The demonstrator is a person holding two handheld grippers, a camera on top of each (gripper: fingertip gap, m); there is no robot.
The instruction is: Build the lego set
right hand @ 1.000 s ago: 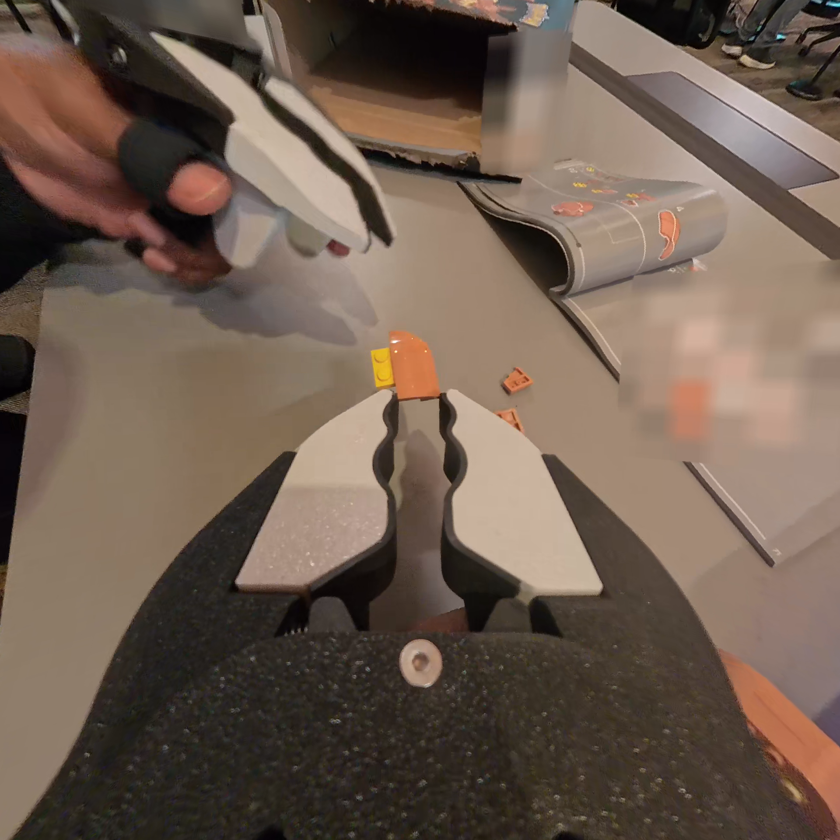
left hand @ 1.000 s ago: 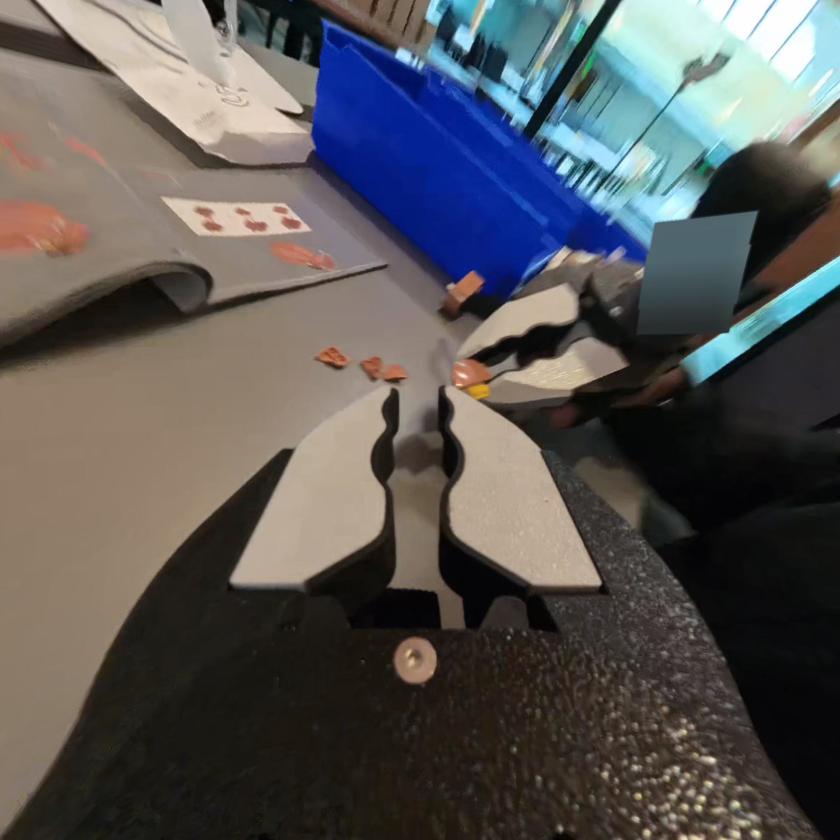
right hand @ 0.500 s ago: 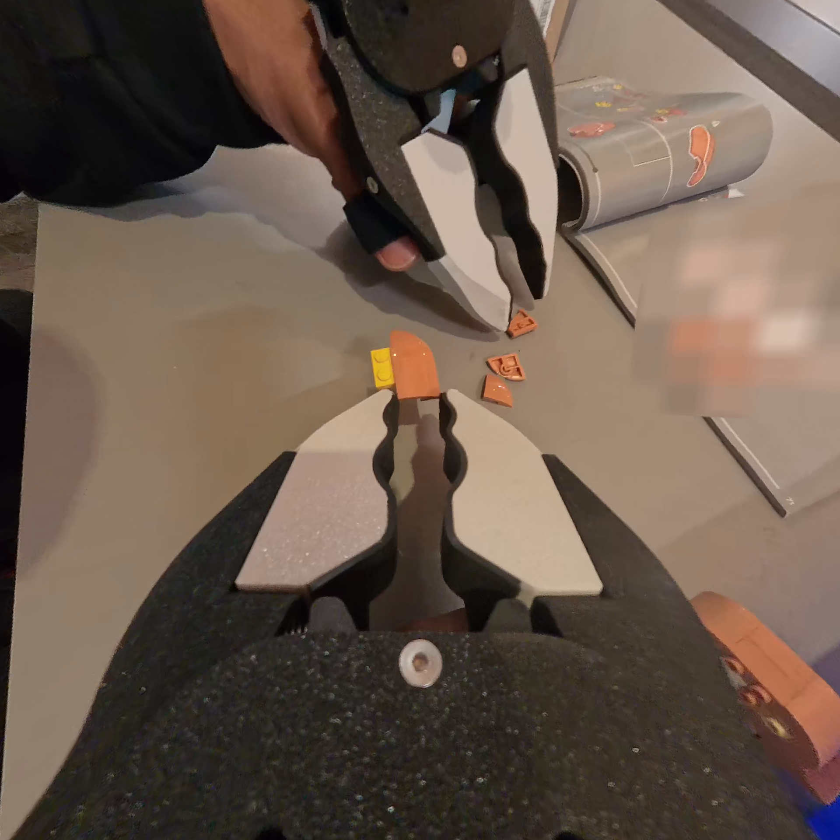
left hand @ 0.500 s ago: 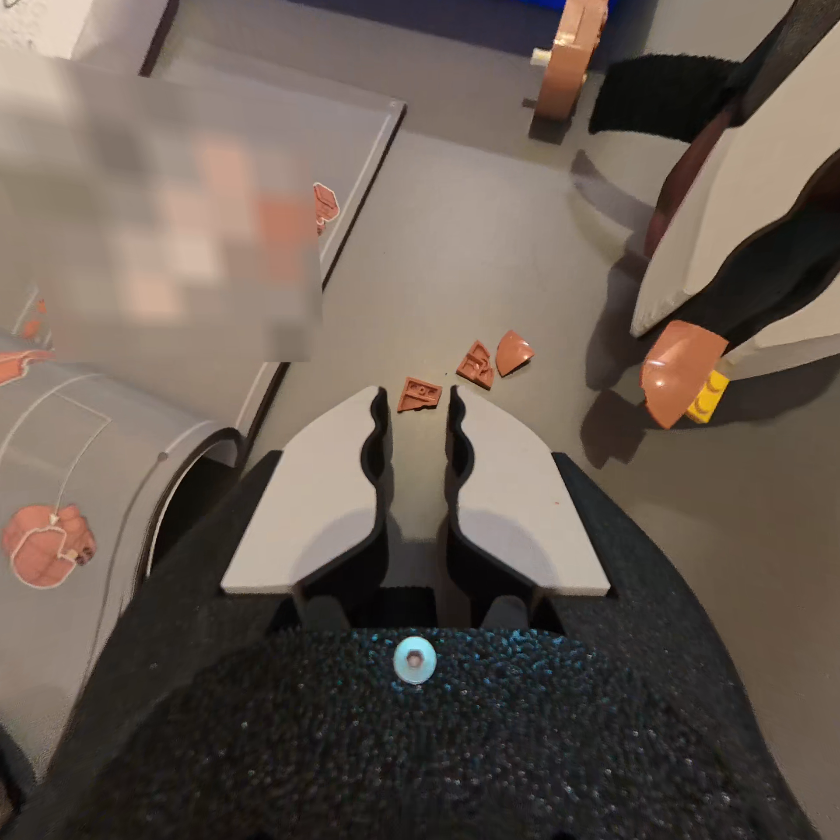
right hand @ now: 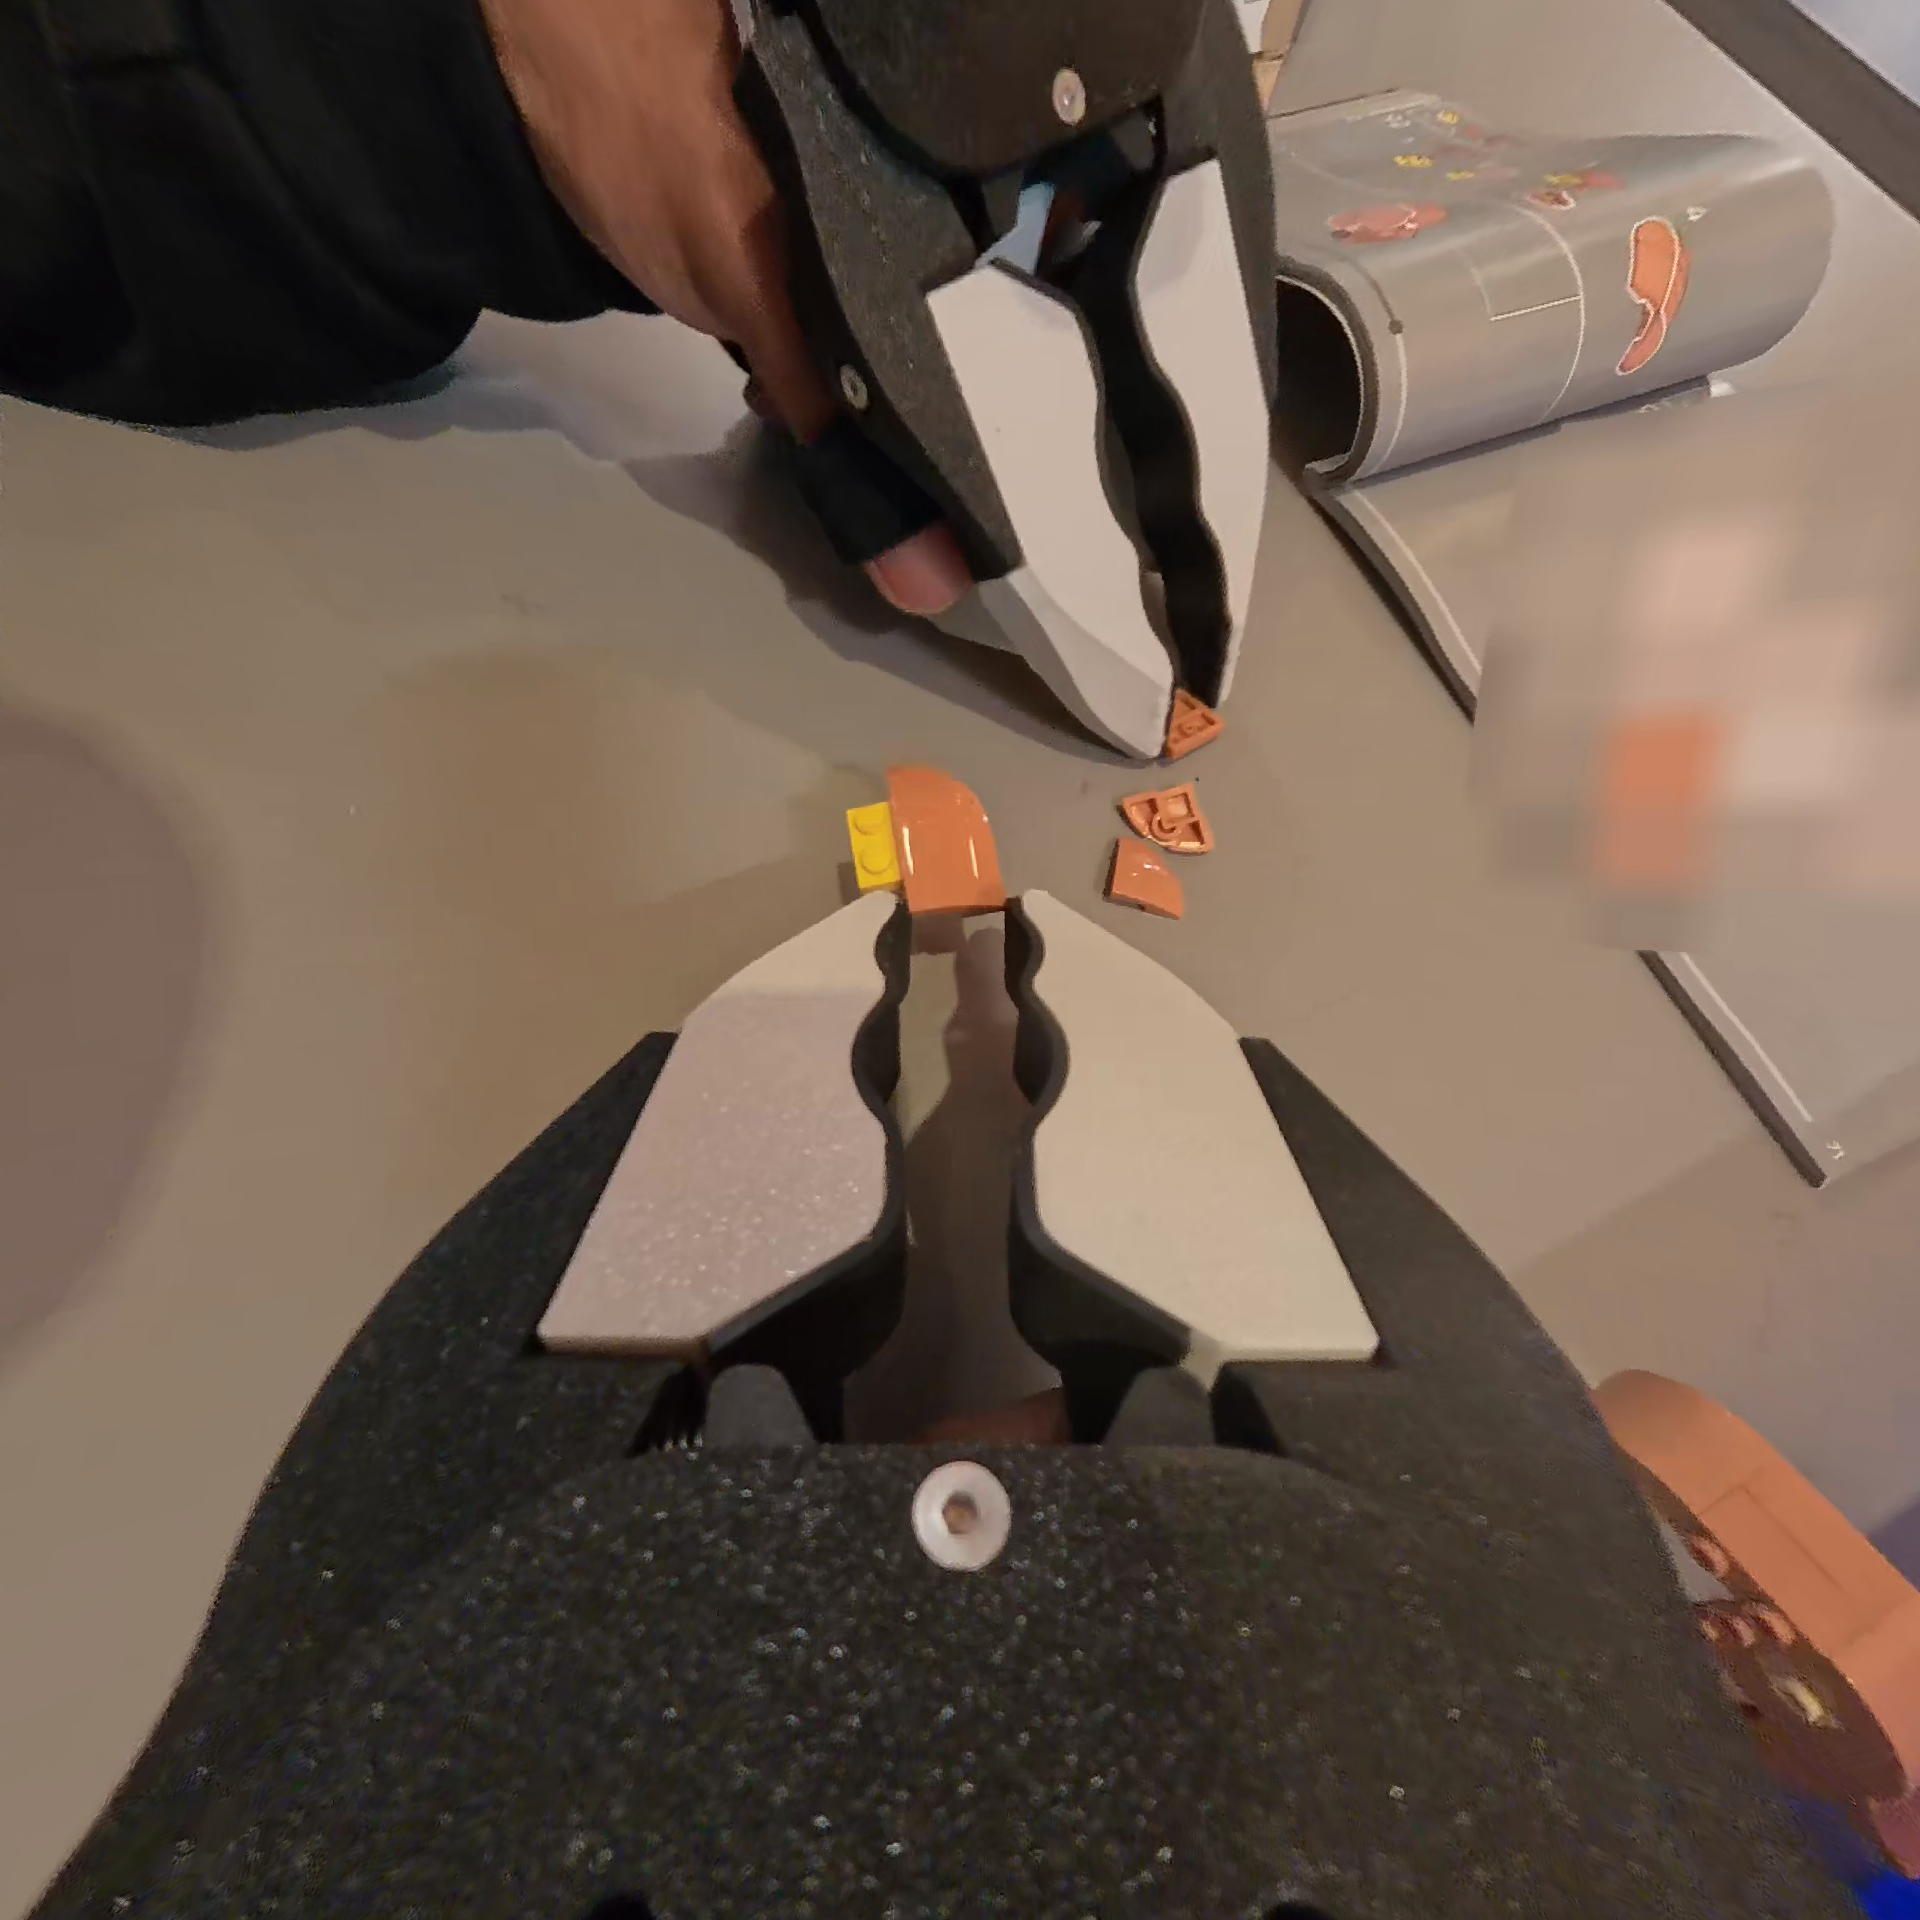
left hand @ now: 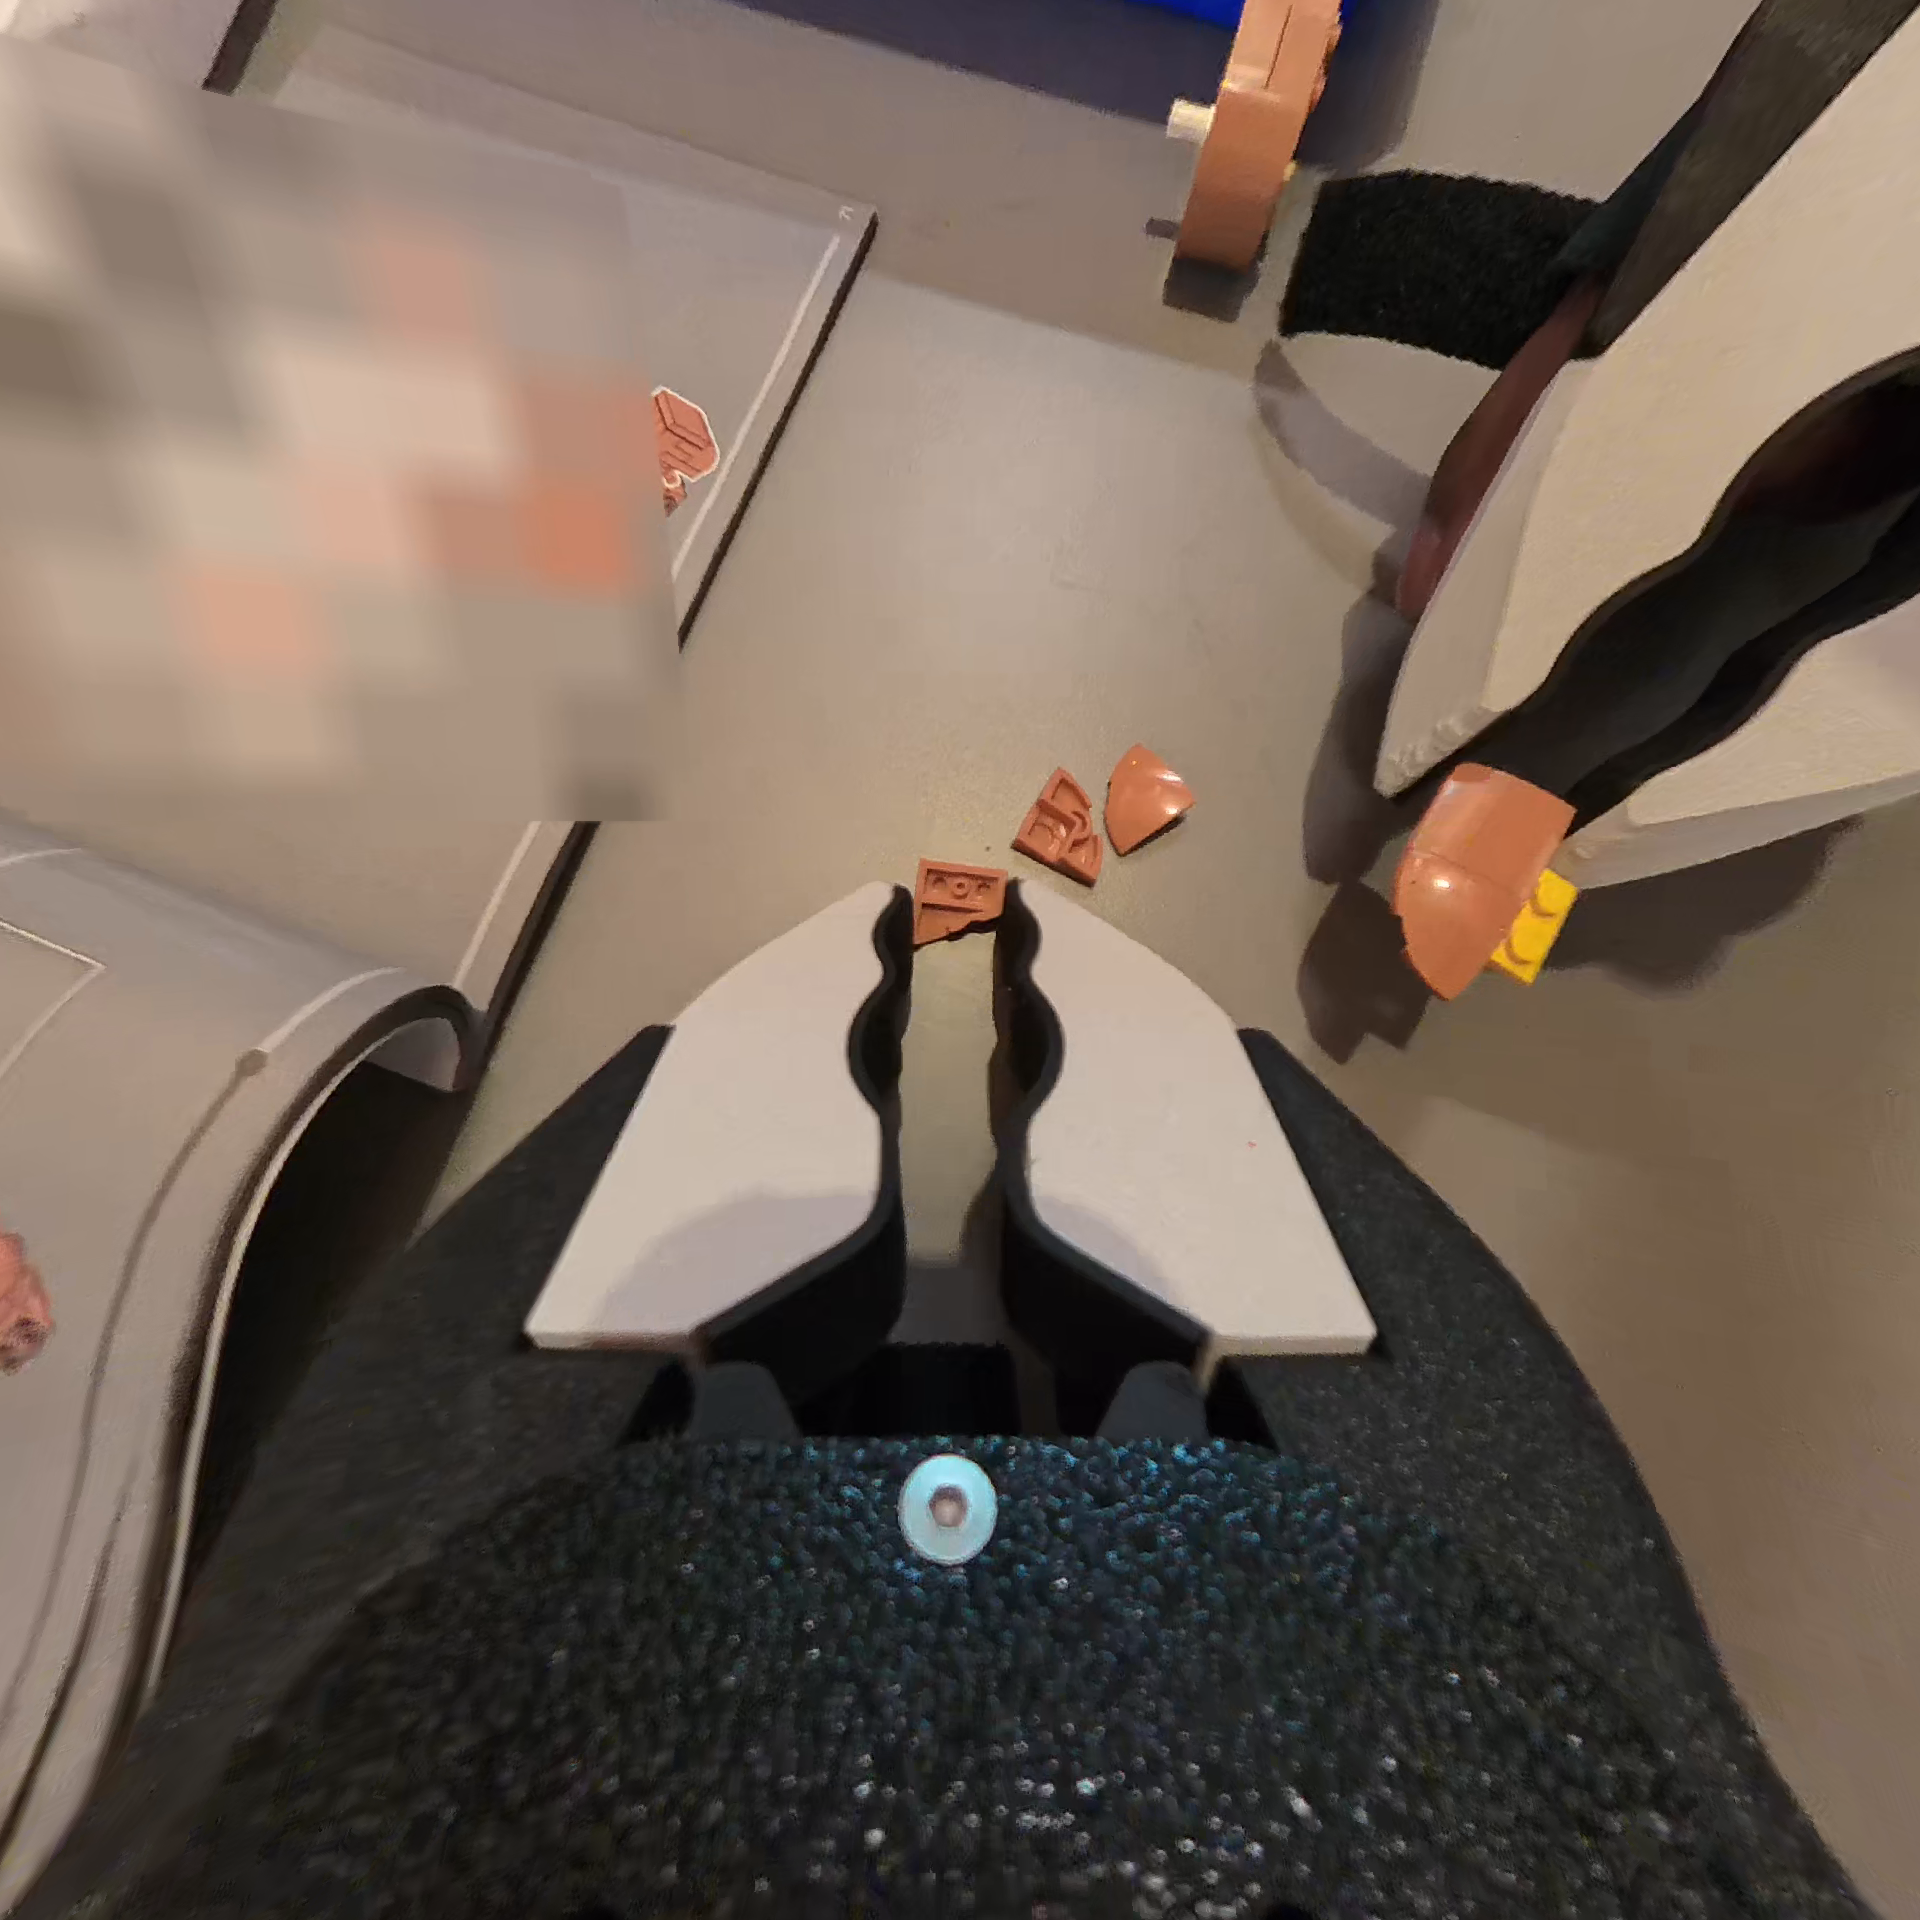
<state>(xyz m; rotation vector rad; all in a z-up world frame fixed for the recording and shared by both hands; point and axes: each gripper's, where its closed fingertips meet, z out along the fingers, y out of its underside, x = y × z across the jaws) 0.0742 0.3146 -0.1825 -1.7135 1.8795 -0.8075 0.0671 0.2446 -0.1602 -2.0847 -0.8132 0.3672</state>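
Note:
My left gripper (left hand: 954, 896) has its tips down on the grey table (left hand: 1039, 520). They are closed on a small flat brown piece (left hand: 956, 902) that lies underside up. The right wrist view shows the same: that piece (right hand: 1193, 724) is pinched at the left gripper's tips (right hand: 1184, 717). My right gripper (right hand: 956, 906) is shut on a brown curved piece (right hand: 945, 842) with a yellow plate (right hand: 871, 847) attached on its left. It holds them just above the table. In the left wrist view they show at the right (left hand: 1465, 873).
Two more loose brown pieces (left hand: 1060, 831) (left hand: 1143, 795) lie between the grippers. An open instruction booklet with a curled page (right hand: 1538, 270) lies to the left gripper's left. A larger brown assembly (left hand: 1247, 135) stands at the far edge, beside the right hand. The left gripper's tips are roughly 8 cm from the right gripper's.
My left gripper swung down from mid-air to the loose pieces. It slid forward around the small brown piece and its jaws narrowed on it. The right gripper kept its hold.

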